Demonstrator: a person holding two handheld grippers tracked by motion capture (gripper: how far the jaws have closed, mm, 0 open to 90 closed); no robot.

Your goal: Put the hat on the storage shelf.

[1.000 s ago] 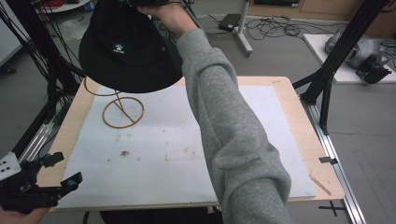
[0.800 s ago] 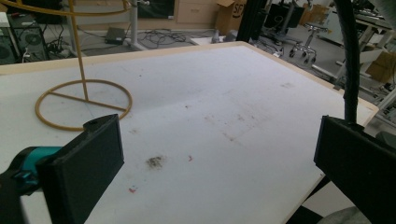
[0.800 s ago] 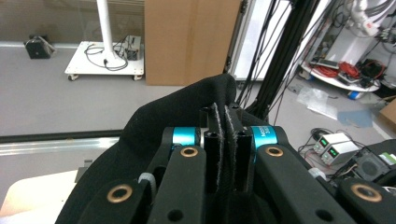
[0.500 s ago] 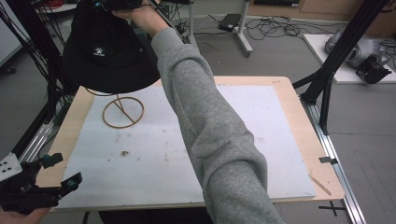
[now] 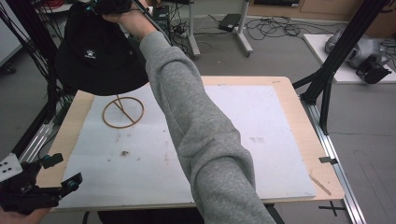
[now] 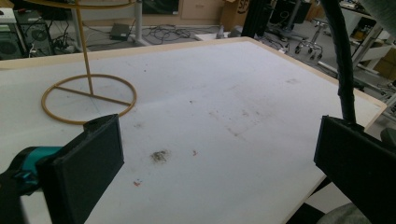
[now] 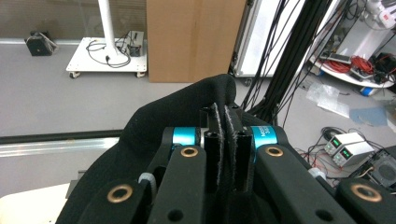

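One arm stretched high, right gripper jaws pinching black hat (probably its crown), left gripper jaws wide, empty.

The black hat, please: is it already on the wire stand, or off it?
Off it. The black hat hangs above the wire stand, pinched by the right tool, whose jaws are shut on its fabric.

We see a wooden table with a pale rim, and a white sheet covers nearly all of its top. On the sheet's far left part stands a thin brass-coloured wire stand, its round base ring flat on the sheet. Just nearer than that ring we see a small dark smudge, and well to the ring's right a faint grey mark.
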